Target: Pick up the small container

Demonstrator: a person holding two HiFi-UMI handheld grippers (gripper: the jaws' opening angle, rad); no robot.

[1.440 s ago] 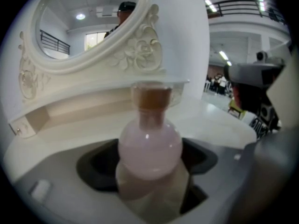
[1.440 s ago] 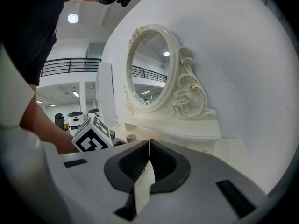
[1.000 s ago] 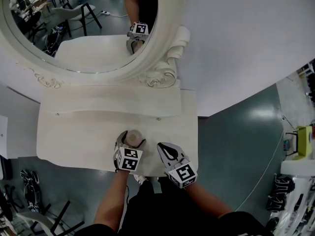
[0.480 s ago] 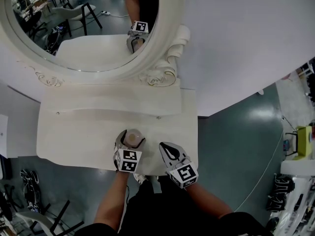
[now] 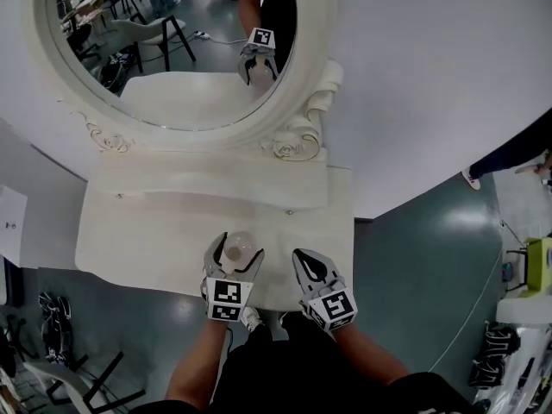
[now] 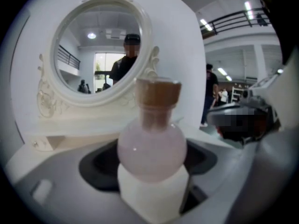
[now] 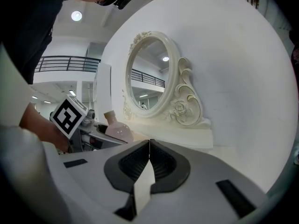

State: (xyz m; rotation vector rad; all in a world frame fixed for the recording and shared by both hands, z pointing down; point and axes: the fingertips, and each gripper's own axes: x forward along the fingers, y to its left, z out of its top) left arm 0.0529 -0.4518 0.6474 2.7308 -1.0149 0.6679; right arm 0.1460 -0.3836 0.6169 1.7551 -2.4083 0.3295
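A small round flask (image 5: 239,247) of pale pink glass with a cork stopper is at the near edge of the white dressing table (image 5: 155,231). My left gripper (image 5: 235,252) is shut on the flask, one jaw on each side of its bulb. In the left gripper view the flask (image 6: 152,146) stands upright and fills the space between the dark pads (image 6: 100,164). My right gripper (image 5: 307,262) hovers just to its right, shut and empty. In the right gripper view its jaws (image 7: 149,143) meet at the tip, and the flask (image 7: 117,128) shows to the left.
An oval mirror (image 5: 172,50) in a carved white frame stands at the back of the table on a raised shelf (image 5: 207,175). It reflects the left gripper and the flask. Green floor (image 5: 414,257) lies right of the table; a chair (image 5: 52,378) is at lower left.
The head view has shifted a little, so the table and mirror sit lower and further right. Both grippers stay at the table's front edge, the left one still round the flask.
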